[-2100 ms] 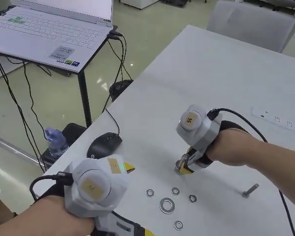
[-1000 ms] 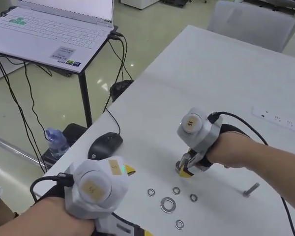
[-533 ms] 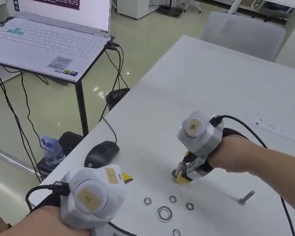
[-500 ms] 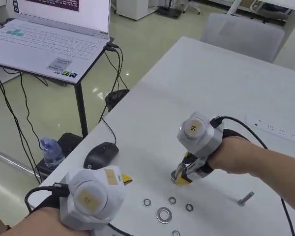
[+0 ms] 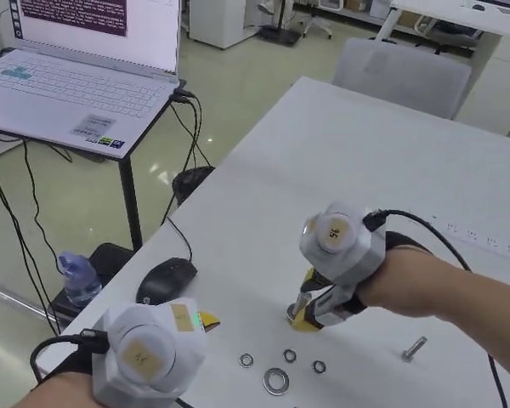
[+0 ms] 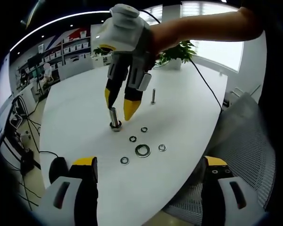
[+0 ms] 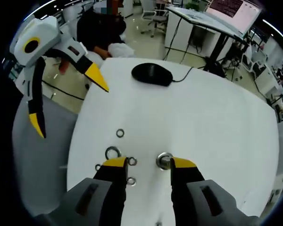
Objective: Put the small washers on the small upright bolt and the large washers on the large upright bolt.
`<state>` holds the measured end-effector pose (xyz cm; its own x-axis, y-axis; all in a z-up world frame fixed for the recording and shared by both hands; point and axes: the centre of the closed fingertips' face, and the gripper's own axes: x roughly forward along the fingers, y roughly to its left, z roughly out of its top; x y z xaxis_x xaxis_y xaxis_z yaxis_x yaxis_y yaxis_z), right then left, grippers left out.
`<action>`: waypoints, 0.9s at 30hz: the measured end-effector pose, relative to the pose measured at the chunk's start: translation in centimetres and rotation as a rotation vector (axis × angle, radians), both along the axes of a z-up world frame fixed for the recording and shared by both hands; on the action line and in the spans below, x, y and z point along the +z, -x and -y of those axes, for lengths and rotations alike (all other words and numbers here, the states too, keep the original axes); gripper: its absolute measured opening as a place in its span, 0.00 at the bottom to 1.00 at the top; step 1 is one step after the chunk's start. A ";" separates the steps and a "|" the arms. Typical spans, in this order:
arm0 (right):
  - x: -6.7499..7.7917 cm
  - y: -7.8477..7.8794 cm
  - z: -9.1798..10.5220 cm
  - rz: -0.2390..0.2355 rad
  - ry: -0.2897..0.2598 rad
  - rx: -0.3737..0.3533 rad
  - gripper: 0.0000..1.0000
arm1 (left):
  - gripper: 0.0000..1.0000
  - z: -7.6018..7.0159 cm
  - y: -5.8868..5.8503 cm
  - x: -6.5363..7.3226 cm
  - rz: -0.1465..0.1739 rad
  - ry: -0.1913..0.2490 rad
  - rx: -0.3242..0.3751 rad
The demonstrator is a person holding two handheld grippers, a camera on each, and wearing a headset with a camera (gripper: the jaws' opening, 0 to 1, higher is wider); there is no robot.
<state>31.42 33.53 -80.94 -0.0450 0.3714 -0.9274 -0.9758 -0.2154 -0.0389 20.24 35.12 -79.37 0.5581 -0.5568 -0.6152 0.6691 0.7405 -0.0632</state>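
White table (image 5: 340, 161) with a grey chair (image 5: 399, 72) at its far edge. A laptop (image 5: 68, 85) sits on a side stand; its screen text and palm-rest stickers are too small to read.

Right gripper (image 7: 149, 163): fingers released, straddling the upright bolt (image 7: 163, 161). The bolt stands on the table just beside one finger, and contact cannot be told. The gripper's round tan label is illegible in the head view.

Left gripper (image 6: 149, 162): fingers spread wide, holding nothing, partly cut off at the head view's lower edge.

Black mouse (image 5: 166, 280) near the table's edge.

A slimmer bolt (image 5: 414, 348) lies flat, apart from the rest.

One large washer (image 5: 276, 381) and several small washers (image 5: 290, 355) lie loose near the upright bolt. The left gripper view shows four small ones, the head view three.
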 end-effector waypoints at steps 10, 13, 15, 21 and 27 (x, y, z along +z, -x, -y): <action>-0.6 3.0 0.4 -0.019 -0.002 0.038 0.37 | 0.91 -0.2 0.0 0.4 0.010 -0.004 -0.001; -1.0 4.0 0.4 -0.024 -0.005 0.058 0.37 | 0.91 -0.3 0.1 0.4 0.011 -0.005 -0.002; -1.3 4.6 0.5 -0.026 -0.005 0.069 0.37 | 0.91 -0.2 0.2 0.4 0.011 -0.004 -0.002; -2.1 5.7 0.7 -0.019 0.004 0.102 0.37 | 0.91 -0.1 0.2 0.5 0.012 -0.002 -0.002; -3.5 6.6 1.1 -0.009 0.028 0.147 0.37 | 0.91 -0.1 0.2 0.5 0.013 -0.006 -0.003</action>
<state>24.83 32.40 -84.49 -0.1053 0.3339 -0.9367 -0.9337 -0.3573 -0.0224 19.99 35.20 -78.91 0.5644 -0.5549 -0.6112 0.6720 0.7388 -0.0502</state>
